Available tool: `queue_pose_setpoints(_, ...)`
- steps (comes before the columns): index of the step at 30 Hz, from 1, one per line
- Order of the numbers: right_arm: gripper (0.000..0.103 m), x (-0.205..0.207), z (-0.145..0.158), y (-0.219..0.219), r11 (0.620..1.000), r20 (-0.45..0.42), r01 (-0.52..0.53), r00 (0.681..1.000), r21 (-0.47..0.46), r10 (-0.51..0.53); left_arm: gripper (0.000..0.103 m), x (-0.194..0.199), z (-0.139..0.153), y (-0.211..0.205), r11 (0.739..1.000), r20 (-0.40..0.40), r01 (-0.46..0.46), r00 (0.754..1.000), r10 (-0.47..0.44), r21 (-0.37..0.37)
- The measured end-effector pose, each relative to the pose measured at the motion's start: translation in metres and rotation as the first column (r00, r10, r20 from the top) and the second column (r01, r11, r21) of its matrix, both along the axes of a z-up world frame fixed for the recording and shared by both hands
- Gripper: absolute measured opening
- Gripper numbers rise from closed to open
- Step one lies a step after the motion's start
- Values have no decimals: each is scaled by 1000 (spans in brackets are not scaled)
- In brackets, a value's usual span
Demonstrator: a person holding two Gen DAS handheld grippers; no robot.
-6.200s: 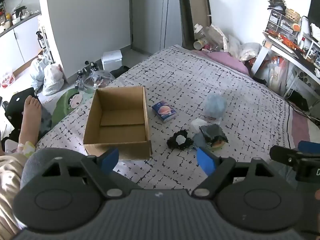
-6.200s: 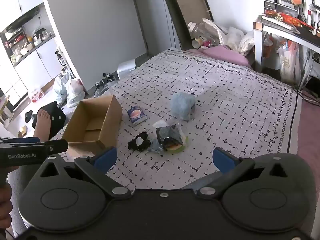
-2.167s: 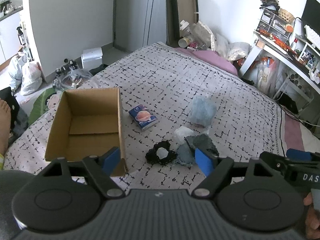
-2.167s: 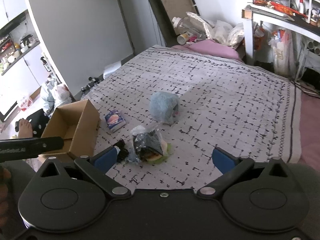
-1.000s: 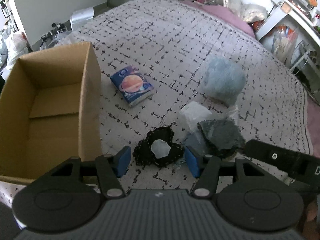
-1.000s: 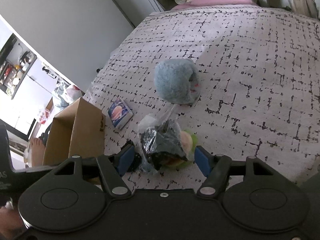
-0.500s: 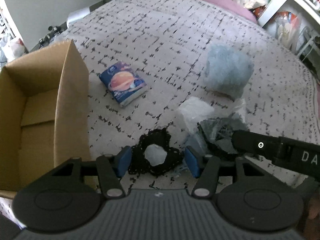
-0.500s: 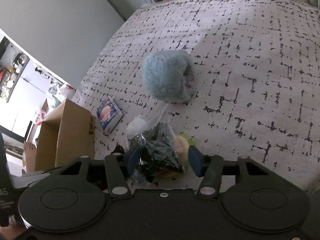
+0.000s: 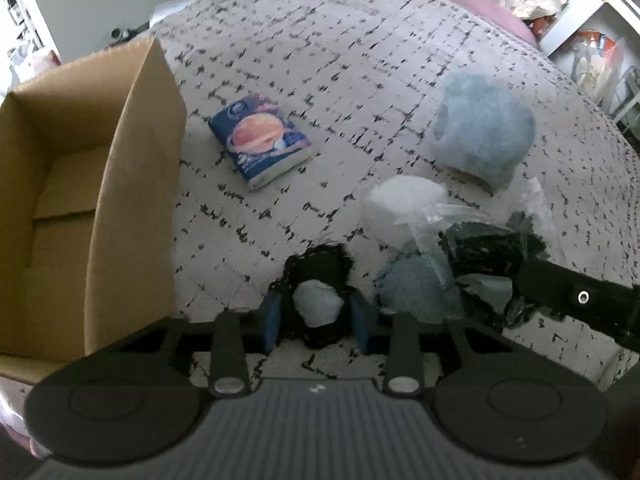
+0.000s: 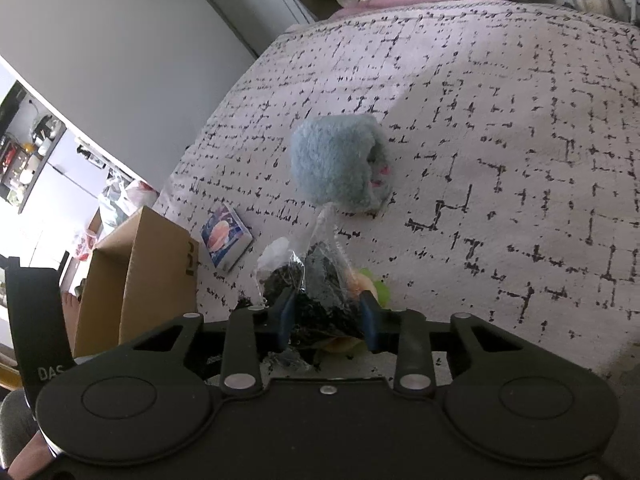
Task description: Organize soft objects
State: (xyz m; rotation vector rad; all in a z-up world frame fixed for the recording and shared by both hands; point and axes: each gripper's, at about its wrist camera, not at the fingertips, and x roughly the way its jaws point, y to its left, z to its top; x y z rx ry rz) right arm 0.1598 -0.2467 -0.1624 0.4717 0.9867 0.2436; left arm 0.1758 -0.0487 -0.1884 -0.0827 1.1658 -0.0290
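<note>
Only the right wrist view shows the bag's (image 10: 320, 280) green-and-orange contents (image 10: 370, 286)

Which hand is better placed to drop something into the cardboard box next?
Left. The left gripper has just closed around the black scrunchie, right beside the cardboard box; the right gripper, closing on the plastic bag, sits farther away.

The bedspread (image 9: 360, 60) is showing pale grey with black dashes, the box (image 9: 132, 184) brown, the plush ball (image 9: 484, 128) light blue, the lacy bundle (image 9: 316, 276) black, possibly wrapping something whitish.
</note>
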Motion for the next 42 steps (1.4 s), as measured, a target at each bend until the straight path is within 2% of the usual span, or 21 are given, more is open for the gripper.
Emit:
queue_pose_setpoints(4, 33, -6, 6, -2, 1000, 25, 8, 1000, 12, -9, 9, -6, 12, 2, 1000, 40, -11, 999, 11, -22)
queue_pose_setpoints(5, 33, -8, 8, -3, 1000, 33, 11, 999, 12, -11, 0, -7, 14, 3, 1000, 48, -13, 999, 14, -26)
queue_pose_setpoints(12, 33, -18, 15, -8, 999, 63, 38, 997, 22, -40, 0, -19, 32, 6, 998, 90, -19, 996, 24, -56)
queue_pose_setpoints(19, 33, -25, 20, -8, 999, 83, 38, 996, 34, -41, 0, -19, 39, 5, 999, 104, -12, 994, 16, -39)
queue_pose_setpoints(20, 33, -25, 20, -8, 998, 80, 42, 996, 36, -45, 4, -16, 36, 4, 1000, 86, -16, 996, 17, -20)
queue_pose_setpoints(22, 33, -25, 20, -10, 997, 74, 52, 996, 49, -56, 4, -11, 30, 3, 1000, 50, -23, 998, 22, 7)
queue_pose_setpoints(23, 33, -24, 20, -11, 997, 72, 58, 995, 56, -62, 9, -10, 26, 5, 999, 39, -31, 999, 30, 9)
queue_pose_setpoints(25, 33, -25, 20, -12, 996, 71, 66, 995, 66, -71, 27, -5, 19, 8, 999, 5, -53, 999, 53, -2)
queue_pose_setpoints(26, 33, -25, 20, -12, 995, 71, 70, 995, 70, -75, 42, -4, 15, 8, 998, -2, -59, 998, 58, -4)
queue_pose_setpoints(27, 33, -25, 20, -13, 995, 72, 73, 994, 74, -78, 52, -3, 14, 8, 998, 0, -60, 998, 60, 0)
queue_pose_setpoints(38, 33, -18, 14, -20, 988, 64, 97, 992, 118, -105, 66, 6, -7, -5, 996, 2, -51, 999, 51, 70)
queue_pose_setpoints(42, 33, -16, 12, -19, 988, 54, 91, 994, 124, -98, 66, 8, -13, -6, 995, 23, -56, 998, 54, 80)
